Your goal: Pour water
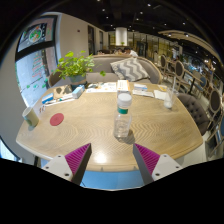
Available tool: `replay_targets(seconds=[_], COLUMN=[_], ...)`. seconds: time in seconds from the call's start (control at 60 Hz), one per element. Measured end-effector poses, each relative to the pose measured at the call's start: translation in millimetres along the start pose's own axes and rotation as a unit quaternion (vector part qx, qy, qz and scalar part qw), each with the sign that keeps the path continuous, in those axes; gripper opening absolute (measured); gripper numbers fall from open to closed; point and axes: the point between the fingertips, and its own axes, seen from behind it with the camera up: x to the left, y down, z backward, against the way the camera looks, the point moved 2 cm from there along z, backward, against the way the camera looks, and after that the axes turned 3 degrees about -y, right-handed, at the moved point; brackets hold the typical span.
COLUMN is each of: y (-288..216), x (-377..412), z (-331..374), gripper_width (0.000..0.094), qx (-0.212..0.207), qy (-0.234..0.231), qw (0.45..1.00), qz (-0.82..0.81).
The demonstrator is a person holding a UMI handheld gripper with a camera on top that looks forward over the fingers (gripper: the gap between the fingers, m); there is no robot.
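Standing near the middle of the wooden desk (90, 125) is a clear water bottle (122, 115) with a green cap. It is upright and it rests on the desk by itself. The claw (112, 157) is wide open and holds nothing. Its two fingers, one with a pink pad (77, 156) and the other with a pink pad (147, 156) too, sit low over the near edge of the desk. The bottle is just ahead of them, in line with the gap, and neither finger touches it.

On the left side of the desk lies a small red round thing (56, 119), flat on the wood. Close to the left edge stands a small light cup (31, 116). At the far left corner there is a leafy green plant (75, 68), with some flat things like books or papers (62, 94) lying just in front of it. Along the far edge, behind the bottle, lie more flat things, maybe paper (143, 90). Near the far right corner stands a glass (168, 98), well apart from the bottle.

Past the desk is a grey sofa (120, 68) with a striped pillow (130, 68) on it. A picture (35, 35) hangs on the wall to the left.
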Motion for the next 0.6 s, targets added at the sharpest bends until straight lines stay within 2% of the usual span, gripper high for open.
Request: replay_targets(seconds=[0.333, 0.383, 0.5, 0.6], y=[-58, -62, -62, -64], x=[-43, -40, -42, -40], z=[-116, -127, -148, -144], gripper_width=[0.0855, 0.0798, 0.0511, 0.0486], qx=[-0.073, -0.081, -0.090, -0.105], qy=[0.000, -0.002, -0.004, 0.000], qw=[0.997, 0.997, 0.996, 0.994], qz=[-0.006, -0.001, 0.014, 0.012])
